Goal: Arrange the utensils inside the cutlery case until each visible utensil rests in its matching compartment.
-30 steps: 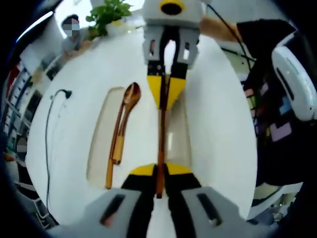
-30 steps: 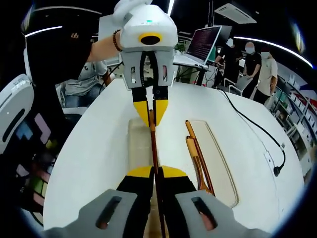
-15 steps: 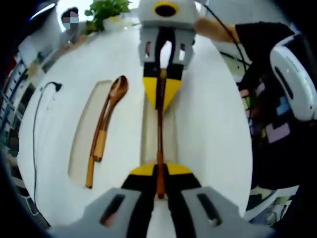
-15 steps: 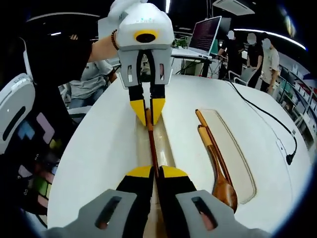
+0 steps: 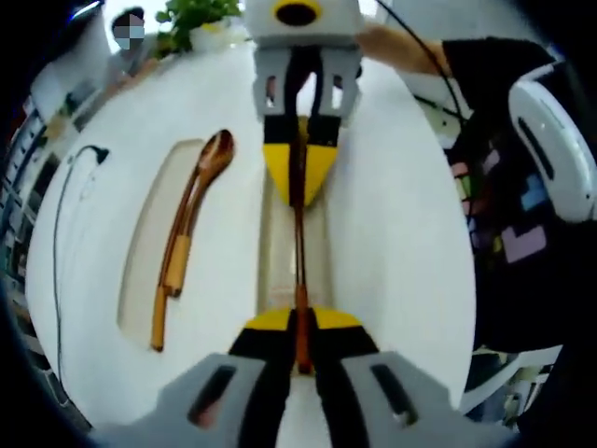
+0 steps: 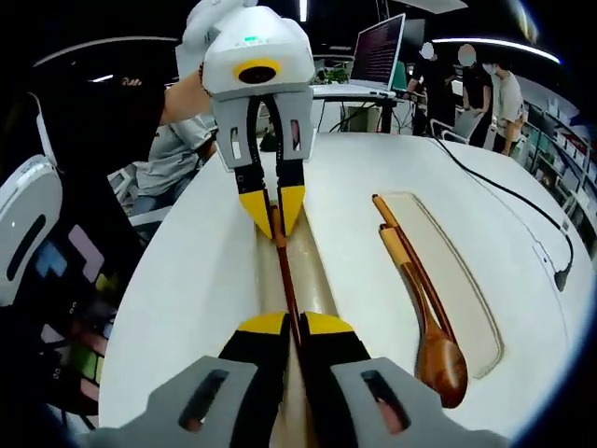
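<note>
I see my left gripper (image 5: pixel 300 322) clenched on one end of a wooden chopstick (image 5: pixel 299 245). My right gripper (image 6: pixel 293 327) grasps the other end, above the case tray (image 6: pixel 322 280).

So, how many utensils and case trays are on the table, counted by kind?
Spoon: 1
Chopsticks: 2, one beside the spoon, one held
Trays: 2, one under the spoon, one under the held chopstick
Total: 5

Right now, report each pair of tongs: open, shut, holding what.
Left tongs: shut on one end of the wooden stick.
Right tongs: shut on its other end, above the long compartment.
</note>
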### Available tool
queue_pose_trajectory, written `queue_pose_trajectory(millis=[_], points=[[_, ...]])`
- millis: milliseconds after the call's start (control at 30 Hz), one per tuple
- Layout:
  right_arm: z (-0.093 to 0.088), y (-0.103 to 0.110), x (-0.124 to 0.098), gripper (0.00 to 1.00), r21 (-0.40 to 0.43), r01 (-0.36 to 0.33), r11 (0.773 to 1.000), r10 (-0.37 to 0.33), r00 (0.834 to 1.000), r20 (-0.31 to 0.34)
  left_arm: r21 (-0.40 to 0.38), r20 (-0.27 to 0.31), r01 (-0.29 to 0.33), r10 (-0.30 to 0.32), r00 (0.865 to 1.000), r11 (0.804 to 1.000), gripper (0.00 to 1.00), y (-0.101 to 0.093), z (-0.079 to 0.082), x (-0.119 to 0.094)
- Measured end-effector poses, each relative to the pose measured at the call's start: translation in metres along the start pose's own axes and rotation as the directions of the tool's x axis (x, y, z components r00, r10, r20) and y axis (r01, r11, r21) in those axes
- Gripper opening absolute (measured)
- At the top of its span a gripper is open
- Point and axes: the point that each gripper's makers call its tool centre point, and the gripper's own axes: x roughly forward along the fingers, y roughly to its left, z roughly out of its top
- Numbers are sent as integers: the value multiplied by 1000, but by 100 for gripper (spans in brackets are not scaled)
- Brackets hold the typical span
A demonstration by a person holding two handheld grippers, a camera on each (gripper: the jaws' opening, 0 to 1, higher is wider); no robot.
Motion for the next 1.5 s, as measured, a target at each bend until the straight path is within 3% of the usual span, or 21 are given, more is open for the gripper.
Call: queue_pose_trajectory(millis=[233, 600, 867, 1100, 1300, 1500], points=[[-3, 1, 1, 0, 17, -10, 1000, 10, 1000, 2, 1, -10, 14, -13, 1000, 1000, 6, 0, -2, 3], [10, 3, -12, 0, 67, -22, 998, 18, 998, 61, 4, 7, 21, -21, 1000, 1000, 6, -1, 0, 1], [17, 9, -19, 0, 88, -36, 995, 28, 996, 81, 5, 28, -8, 8, 1000, 1000, 7, 1, 2, -10], [30, 6, -35, 0, 57, 17, 998, -23, 993, 119, 0, 75, -35, 35, 997, 999, 8, 0, 4, -28], [49, -8, -56, 0, 76, 66, 995, -79, 980, 181, -23, 88, -125, 127, 988, 992, 11, 21, -1, -45], [54, -30, -70, 0, 68, 131, 989, -141, 971, 194, -42, 94, -176, 179, 979, 984, 11, 44, -1, -56]])
